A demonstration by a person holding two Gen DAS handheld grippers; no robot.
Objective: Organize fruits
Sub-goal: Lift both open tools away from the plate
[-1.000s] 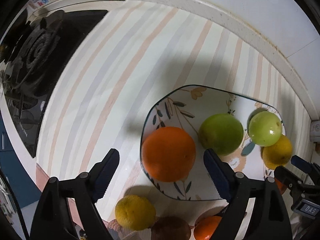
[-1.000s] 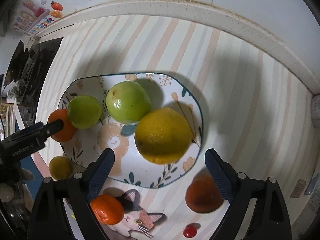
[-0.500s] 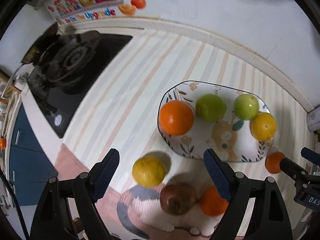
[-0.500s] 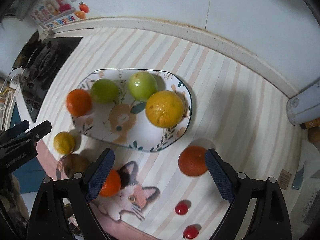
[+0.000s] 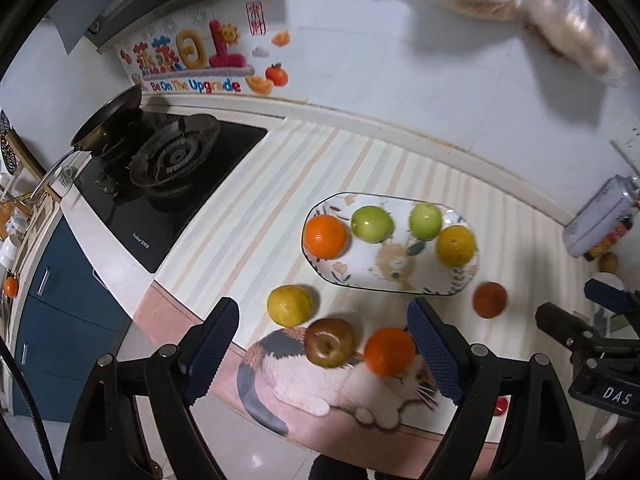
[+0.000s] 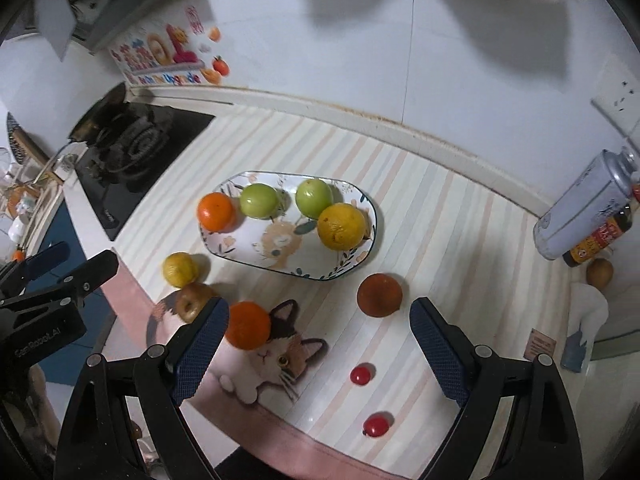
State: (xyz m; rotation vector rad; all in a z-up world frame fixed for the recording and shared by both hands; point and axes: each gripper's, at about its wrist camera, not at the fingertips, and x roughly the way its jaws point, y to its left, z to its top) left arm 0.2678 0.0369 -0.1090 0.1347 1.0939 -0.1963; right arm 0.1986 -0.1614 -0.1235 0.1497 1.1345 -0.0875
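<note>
Four fruits seen on oval floral ceramic plate — five more scattered on striped bench. Left tool and right tool held apart, empty, above bench.

On the mat, the plate lies ahead of the right gripper and holds four fruits in a row. Nearer the tool, off the plate, five fruits sit on the mat: two to the left beside the left gripper, one just inside the left finger, one ahead between the fingers. Two small round ones lie closest, between the fingers. The stove lies far left, a can far right.
</note>
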